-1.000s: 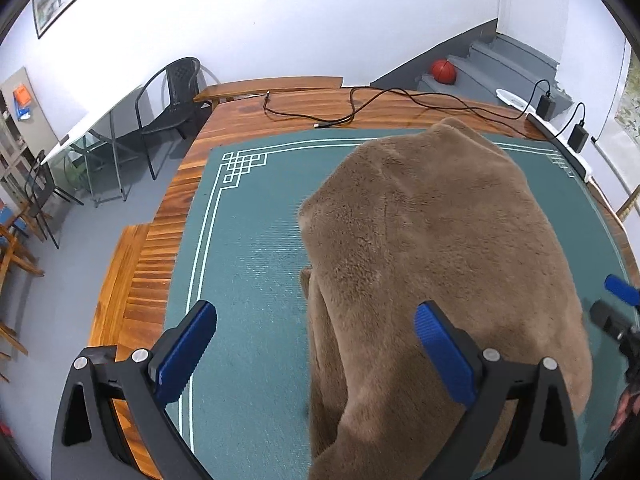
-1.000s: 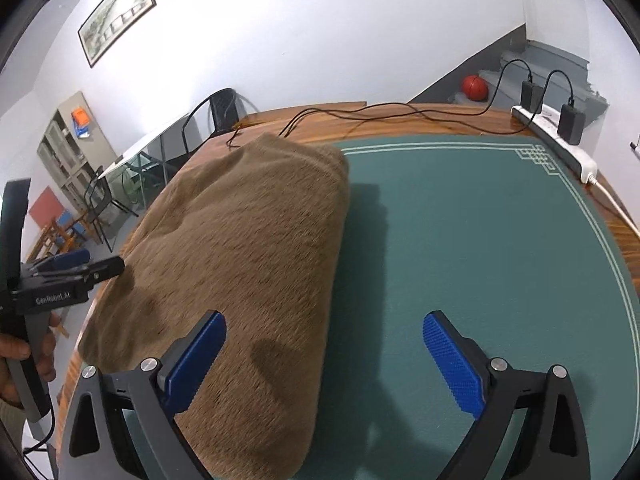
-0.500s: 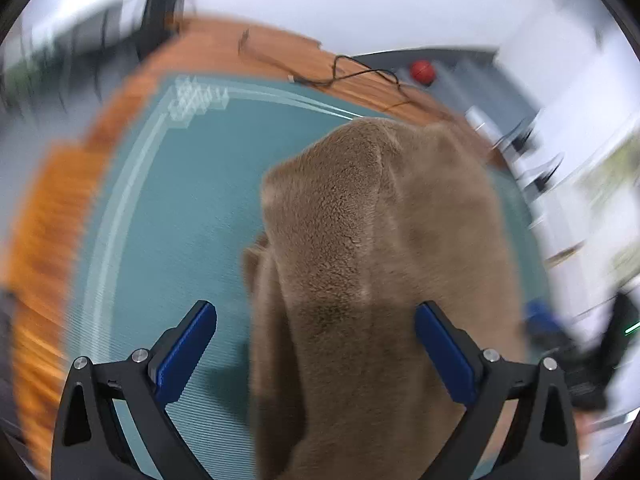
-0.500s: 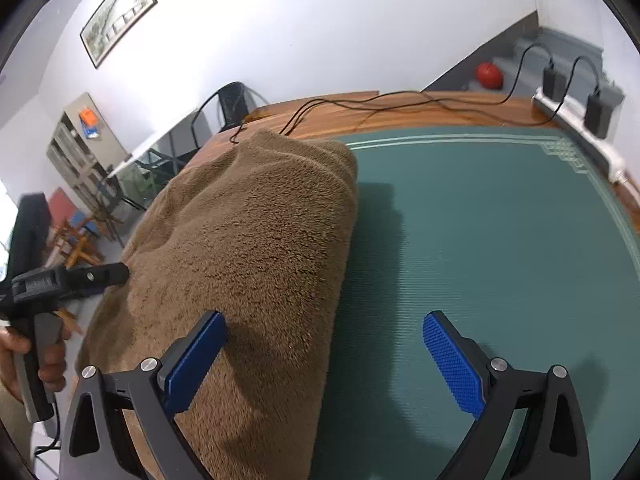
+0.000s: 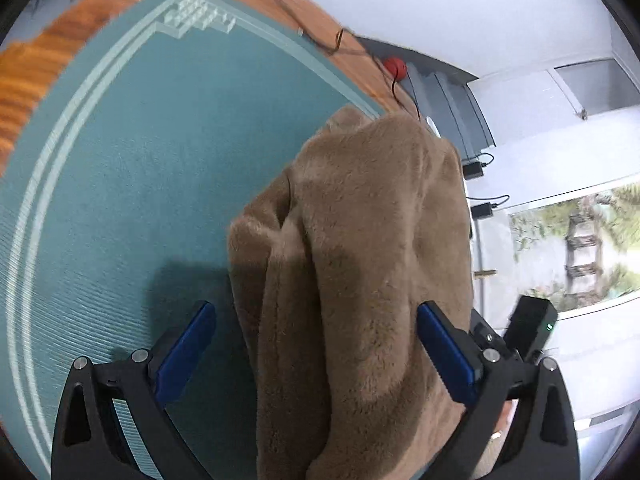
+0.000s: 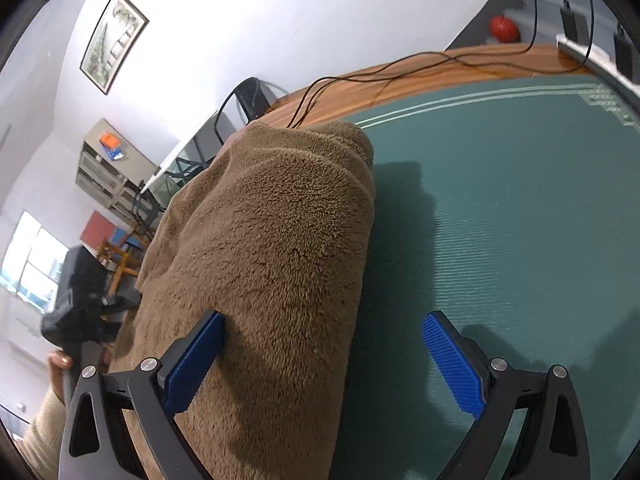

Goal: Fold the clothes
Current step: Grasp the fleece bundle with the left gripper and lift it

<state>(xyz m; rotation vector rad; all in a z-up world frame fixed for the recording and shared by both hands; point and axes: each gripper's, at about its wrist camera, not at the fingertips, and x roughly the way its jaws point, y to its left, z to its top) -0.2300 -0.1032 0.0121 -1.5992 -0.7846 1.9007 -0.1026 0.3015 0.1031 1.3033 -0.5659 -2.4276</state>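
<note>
A wooden table (image 6: 420, 76) covered by a green mat (image 5: 120, 152) carried a folded brown fleece garment (image 5: 360, 260), which lay in a thick bundle along the mat, its far end close to the mat's striped border. The left gripper (image 5: 316, 348) was tilted over the bundle's near end with its blue-padded jaws spread wide, fleece filling the gap between them but not pinched. The right gripper (image 6: 324, 356) hung low at the garment's opposite long edge, jaws likewise parted, its left pad (image 6: 196, 360) pressed against the pile and its right pad (image 6: 450, 364) over bare mat.
</note>
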